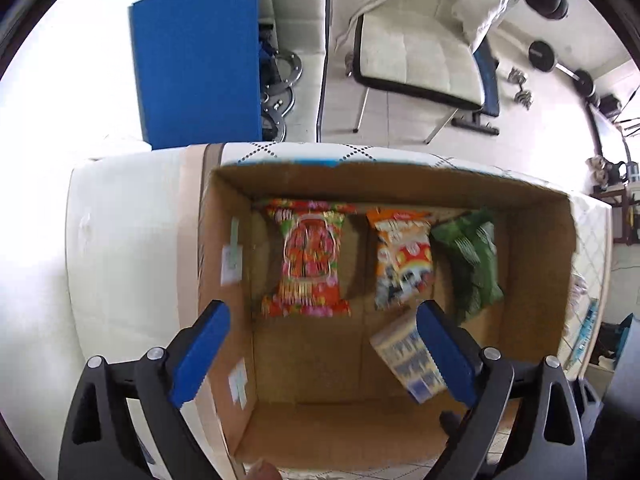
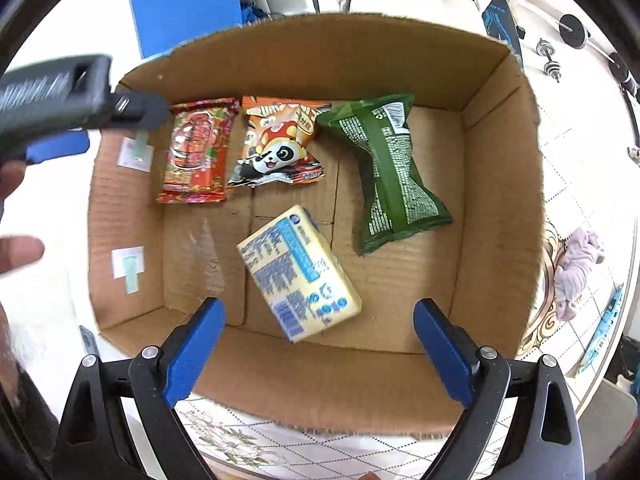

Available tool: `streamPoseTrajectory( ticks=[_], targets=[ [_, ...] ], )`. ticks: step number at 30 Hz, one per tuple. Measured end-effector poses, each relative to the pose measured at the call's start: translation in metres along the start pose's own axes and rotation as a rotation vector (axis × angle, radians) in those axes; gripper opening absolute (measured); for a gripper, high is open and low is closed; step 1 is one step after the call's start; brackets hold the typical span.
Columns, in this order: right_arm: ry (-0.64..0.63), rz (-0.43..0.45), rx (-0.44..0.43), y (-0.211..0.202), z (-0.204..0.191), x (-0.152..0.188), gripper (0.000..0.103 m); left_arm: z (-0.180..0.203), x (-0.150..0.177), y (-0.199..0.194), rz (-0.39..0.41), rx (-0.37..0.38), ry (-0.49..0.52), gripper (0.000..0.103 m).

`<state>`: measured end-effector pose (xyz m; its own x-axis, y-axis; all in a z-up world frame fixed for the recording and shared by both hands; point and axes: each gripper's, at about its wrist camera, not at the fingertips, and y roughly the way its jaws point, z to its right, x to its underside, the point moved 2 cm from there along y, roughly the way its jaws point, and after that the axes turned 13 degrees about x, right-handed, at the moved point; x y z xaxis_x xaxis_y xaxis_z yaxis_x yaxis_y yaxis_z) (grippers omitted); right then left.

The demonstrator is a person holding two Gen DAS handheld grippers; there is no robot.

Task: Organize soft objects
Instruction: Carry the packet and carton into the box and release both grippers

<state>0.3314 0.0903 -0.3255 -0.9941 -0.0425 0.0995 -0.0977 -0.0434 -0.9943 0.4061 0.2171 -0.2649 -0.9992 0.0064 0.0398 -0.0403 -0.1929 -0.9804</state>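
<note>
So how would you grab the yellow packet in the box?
Probably from straight above, with the open right gripper closing across the yellow packet's two long sides at its middle. It lies flat and skewed on the box floor, touching no other packet.

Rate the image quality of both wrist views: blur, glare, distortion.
Left wrist view: motion-smeared packets in the cardboard box, surroundings at left blown out white, fisheye bending. Right wrist view: sharper, panda packet readable, left gripper blurred at the edge, bright washed-out borders.

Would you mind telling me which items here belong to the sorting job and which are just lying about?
Job items: cardboard box, red packet, panda packet, green packet, yellow pack.
Lying about: lilac cloth, blue board, white chair, dumbbells.
</note>
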Motion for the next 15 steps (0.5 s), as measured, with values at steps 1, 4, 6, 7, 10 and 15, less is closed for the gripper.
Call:
streamPoseTrajectory(
  ticks=[1, 4, 6, 7, 10, 15],
  targets=[
    [-0.002, 0.012, 0.006, -0.004, 0.001, 0.002, 0.097, -0.001, 0.011, -0.009, 0.023, 0.001, -0.003, 0.096],
    [0.001, 0.047, 0.027, -0.021, 0.01, 0.012, 0.097, 0.004, 0.035, -0.028, 0.082, -0.002, -0.008, 0.096],
    [0.005, 0.066, 0.028, -0.029, 0.015, 0.012, 0.097, 0.008, 0.052, -0.041, 0.126, -0.013, -0.009, 0.096],
    [0.004, 0.076, 0.032, -0.034, 0.017, 0.017, 0.097, 0.01, 0.059, -0.045, 0.144, -0.016, -0.014, 0.096],
    [0.006, 0.108, 0.034, -0.046, 0.023, 0.029, 0.097, 0.017, 0.079, -0.059, 0.193, -0.035, -0.013, 0.096],
    [0.011, 0.159, 0.023, -0.067, 0.03, 0.052, 0.097, 0.031, 0.11, -0.073, 0.241, -0.052, 0.002, 0.096]
  ],
)
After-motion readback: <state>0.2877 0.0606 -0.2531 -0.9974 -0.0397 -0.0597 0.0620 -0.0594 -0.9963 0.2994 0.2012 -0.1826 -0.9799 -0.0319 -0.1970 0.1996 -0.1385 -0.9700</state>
